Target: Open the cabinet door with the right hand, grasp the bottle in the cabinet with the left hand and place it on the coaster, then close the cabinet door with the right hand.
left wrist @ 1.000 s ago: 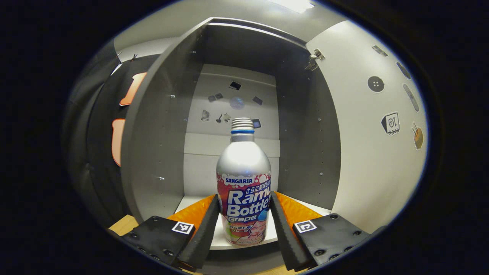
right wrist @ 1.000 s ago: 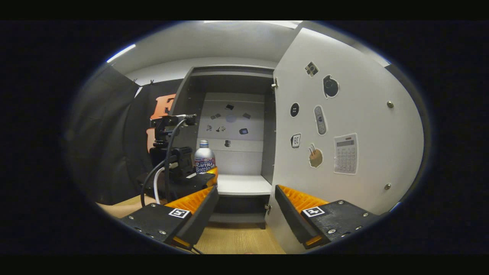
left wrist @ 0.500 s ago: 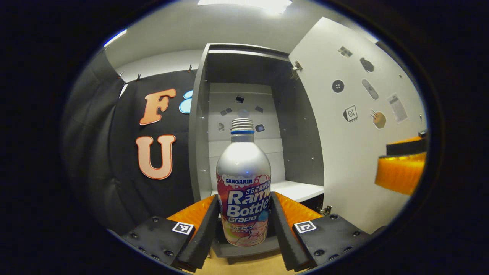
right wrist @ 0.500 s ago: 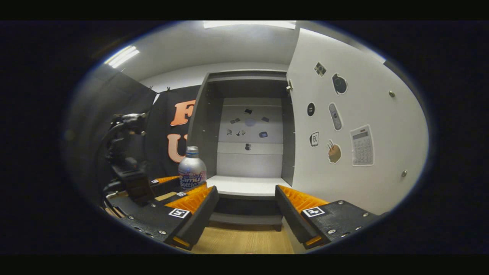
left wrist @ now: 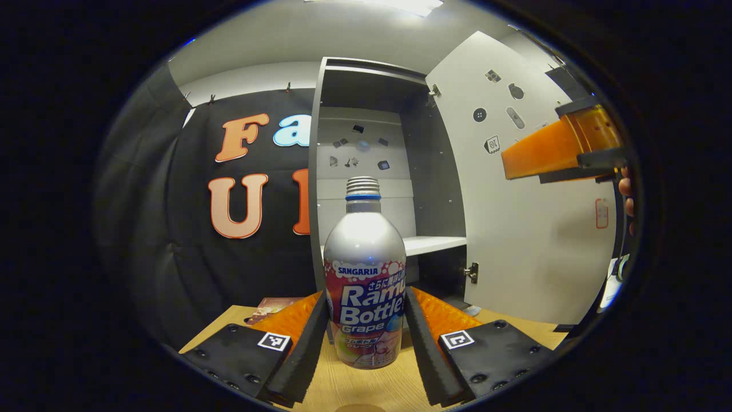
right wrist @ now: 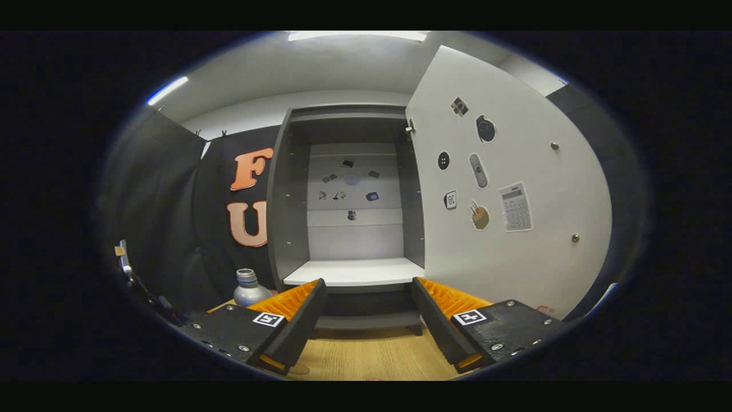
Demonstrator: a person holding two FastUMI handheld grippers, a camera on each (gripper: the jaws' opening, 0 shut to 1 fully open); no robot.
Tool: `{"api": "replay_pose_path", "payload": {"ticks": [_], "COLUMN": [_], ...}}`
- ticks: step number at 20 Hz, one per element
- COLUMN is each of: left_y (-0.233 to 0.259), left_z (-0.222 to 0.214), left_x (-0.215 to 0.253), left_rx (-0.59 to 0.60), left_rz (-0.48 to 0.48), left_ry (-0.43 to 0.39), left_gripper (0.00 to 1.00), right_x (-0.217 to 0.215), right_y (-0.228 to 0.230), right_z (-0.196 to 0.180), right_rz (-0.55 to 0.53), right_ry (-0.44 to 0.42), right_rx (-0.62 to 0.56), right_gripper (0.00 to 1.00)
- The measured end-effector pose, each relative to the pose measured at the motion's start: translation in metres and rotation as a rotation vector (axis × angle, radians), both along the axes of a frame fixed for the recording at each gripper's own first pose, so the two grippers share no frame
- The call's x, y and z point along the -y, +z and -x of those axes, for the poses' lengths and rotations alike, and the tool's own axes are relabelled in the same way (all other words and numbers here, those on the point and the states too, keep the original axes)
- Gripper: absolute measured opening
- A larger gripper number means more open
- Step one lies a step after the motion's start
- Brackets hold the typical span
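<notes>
Silver metal with a printed label wraps the bottle (left wrist: pixel 365 269) that your left gripper (left wrist: pixel 365 337) has clamped between its two fingers, each pressing flat on one side of the lower body. You hold the bottle upright, outside the cabinet (left wrist: pixel 366 171) and in front of its left edge, above the wooden table (left wrist: pixel 377 389); whether its base touches the wood you cannot tell from the left gripper view. Its threaded neck carries a blue ring just under the mouth. In the right gripper view the bottle's top (right wrist: pixel 247 286) peeks out at lower left, behind your right gripper's left finger and in front of the black cloth wall (right wrist: pixel 171 229).

Your right gripper (right wrist: pixel 366 320) stands with its jaws spread wide and nothing between them, aimed at the open cabinet and its white shelf (right wrist: pixel 354 272). From the left gripper view that same gripper (left wrist: pixel 563 151) shows at the far right, up high, with fingers of your hand (left wrist: pixel 626 191) behind it.

The cabinet door (right wrist: pixel 503 189) hangs swung open to the right, its pale inner face dotted with stickers, a calculator sticker (right wrist: pixel 516 207) among them. More small stickers sit on the cabinet's back panel (right wrist: pixel 351 189). A reddish-brown flat piece (left wrist: pixel 269 309) lies on the table just left of your left gripper's finger, partly hidden; what it is you cannot tell.
</notes>
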State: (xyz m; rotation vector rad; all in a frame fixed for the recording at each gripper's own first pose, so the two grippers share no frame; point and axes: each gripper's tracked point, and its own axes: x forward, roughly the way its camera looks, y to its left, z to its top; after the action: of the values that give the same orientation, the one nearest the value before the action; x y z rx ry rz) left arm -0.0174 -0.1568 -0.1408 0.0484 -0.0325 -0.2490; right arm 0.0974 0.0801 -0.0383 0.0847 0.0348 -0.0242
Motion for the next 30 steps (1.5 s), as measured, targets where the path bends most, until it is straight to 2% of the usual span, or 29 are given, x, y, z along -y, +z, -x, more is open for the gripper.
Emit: {"api": "replay_pose_path", "payload": {"ticks": [2,3,4,6,9,13,16,19,22,30], "left_y": [-0.029,-0.045,-0.06,-0.089,-0.134,-0.175,-0.196,-0.208,-0.207,-0.211], "left_z": [0.009,0.014,0.018,0.023,0.027,0.023,0.024,0.029,0.031,0.049], "left_x": [-0.011,-0.016,-0.021,-0.026,-0.03,-0.042,-0.037,-0.034,-0.031,-0.036], "left_rx": [-0.03,-0.051,-0.069,-0.107,-0.176,-0.237,-0.282,-0.306,-0.283,-0.366], "left_rz": [-0.002,0.004,0.01,0.027,0.031,0.047,0.043,0.037,0.017,0.031], "left_ry": [-0.008,-0.012,-0.011,-0.015,-0.004,0.043,0.047,0.046,0.045,0.053], "left_gripper": [0.81,0.81,0.81,0.81,0.81,0.81,0.81,0.81,0.81,0.85], "right_x": [-0.01,-0.015,-0.021,-0.032,-0.041,-0.067,-0.073,-0.073,-0.073,-0.076], "right_y": [-0.012,-0.016,-0.021,-0.027,-0.035,-0.037,-0.043,-0.048,-0.05,-0.051], "right_z": [0.01,0.016,0.023,0.036,0.045,0.042,0.04,0.042,0.041,0.043], "right_rz": [0.009,0.008,0.005,0.009,0.076,0.11,0.124,0.132,0.164,0.131], "right_ry": [-0.033,-0.045,-0.056,-0.069,-0.072,-0.005,0.019,0.029,0.044,0.062], "right_rx": [-0.047,-0.073,-0.093,-0.123,-0.165,-0.176,-0.199,-0.212,-0.224,-0.218], "right_gripper": [0.92,0.88,0.92,0.92,0.92,0.92,0.92,0.93,0.93,0.93]}}
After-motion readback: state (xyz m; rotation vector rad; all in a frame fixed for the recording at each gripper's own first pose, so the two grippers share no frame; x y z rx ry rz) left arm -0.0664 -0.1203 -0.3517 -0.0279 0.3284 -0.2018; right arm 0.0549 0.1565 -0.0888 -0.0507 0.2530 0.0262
